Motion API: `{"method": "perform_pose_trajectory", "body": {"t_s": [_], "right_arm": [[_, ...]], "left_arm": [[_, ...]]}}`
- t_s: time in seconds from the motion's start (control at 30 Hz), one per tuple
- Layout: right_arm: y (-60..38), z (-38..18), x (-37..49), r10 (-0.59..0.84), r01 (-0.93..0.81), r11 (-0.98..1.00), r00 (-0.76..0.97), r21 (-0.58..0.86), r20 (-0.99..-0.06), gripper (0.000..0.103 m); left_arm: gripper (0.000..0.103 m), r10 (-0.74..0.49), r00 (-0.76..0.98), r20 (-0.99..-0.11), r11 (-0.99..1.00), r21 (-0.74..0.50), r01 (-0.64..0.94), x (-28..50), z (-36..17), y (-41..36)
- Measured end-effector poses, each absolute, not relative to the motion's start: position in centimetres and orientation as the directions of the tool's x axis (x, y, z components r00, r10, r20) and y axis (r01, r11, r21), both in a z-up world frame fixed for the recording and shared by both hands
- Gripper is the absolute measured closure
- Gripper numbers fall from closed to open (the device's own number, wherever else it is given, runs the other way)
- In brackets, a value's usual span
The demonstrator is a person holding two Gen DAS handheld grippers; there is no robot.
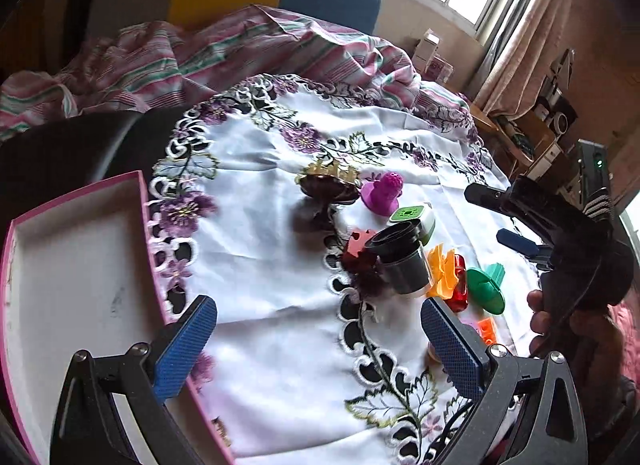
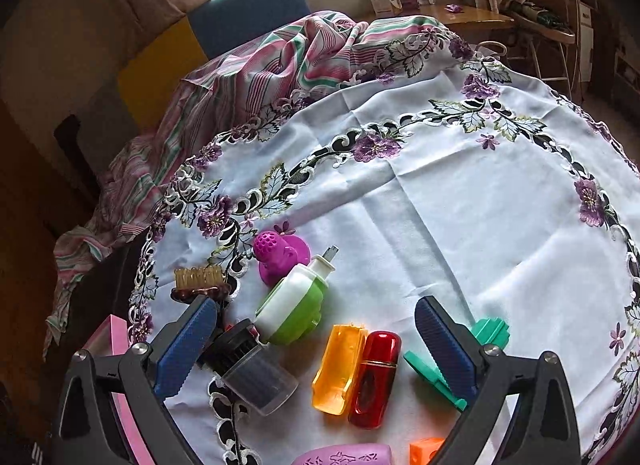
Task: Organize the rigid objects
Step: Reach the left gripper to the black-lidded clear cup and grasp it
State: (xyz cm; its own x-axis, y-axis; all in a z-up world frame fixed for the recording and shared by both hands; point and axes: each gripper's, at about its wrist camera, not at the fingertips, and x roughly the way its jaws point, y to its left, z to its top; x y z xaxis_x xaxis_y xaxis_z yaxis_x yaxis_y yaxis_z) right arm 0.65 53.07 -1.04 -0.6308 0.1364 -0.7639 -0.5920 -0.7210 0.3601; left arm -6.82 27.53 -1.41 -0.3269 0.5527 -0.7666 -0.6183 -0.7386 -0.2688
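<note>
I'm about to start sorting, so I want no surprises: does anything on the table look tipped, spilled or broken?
Nothing looks spilled or broken. The dark canister lies on its side, as do the red capsule and the orange piece, which lie side by side. The pink tray has nothing in it.

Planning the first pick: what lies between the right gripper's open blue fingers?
In the right wrist view, the translucent orange piece and glossy red capsule lie side by side between the right gripper fingers.

The pink box (image 1: pixel 76 265) runs off the left wrist view's lower edge. In the right wrist view, the frame cuts the purple bar (image 2: pixel 344 455) and orange block (image 2: pixel 424 450); a blue finger (image 2: pixel 444 341) covers part of the green piece (image 2: pixel 490 331).
</note>
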Motion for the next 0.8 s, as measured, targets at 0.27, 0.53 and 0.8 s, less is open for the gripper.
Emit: {"method": "perform_pose_trajectory", "body": {"t_s": [0.27,0.53,0.8], "right_arm": [[53.6,0.0,1.2,0.161,-0.586,-0.728,-0.651,0.356,-0.742,0.001],[54.4,-0.1,1.5,0.144,-0.592,-0.702,-0.664,0.397,-0.734,0.001],[54.2,-0.8,0.9,0.133,-0.589,-0.717,-0.640,0.373,-0.757,0.004]], "left_arm": [[0.016,0.511,-0.249,-0.823,-0.743,-0.276,-0.610,-7.5,-5.0,33.9],[0.025,0.524,-0.226,-0.821,-0.748,-0.317,-0.582,-7.8,-5.7,37.5],[0.046,0.562,-0.220,-0.797,-0.737,-0.362,-0.570,-9.3,-6.2,38.1]]}}
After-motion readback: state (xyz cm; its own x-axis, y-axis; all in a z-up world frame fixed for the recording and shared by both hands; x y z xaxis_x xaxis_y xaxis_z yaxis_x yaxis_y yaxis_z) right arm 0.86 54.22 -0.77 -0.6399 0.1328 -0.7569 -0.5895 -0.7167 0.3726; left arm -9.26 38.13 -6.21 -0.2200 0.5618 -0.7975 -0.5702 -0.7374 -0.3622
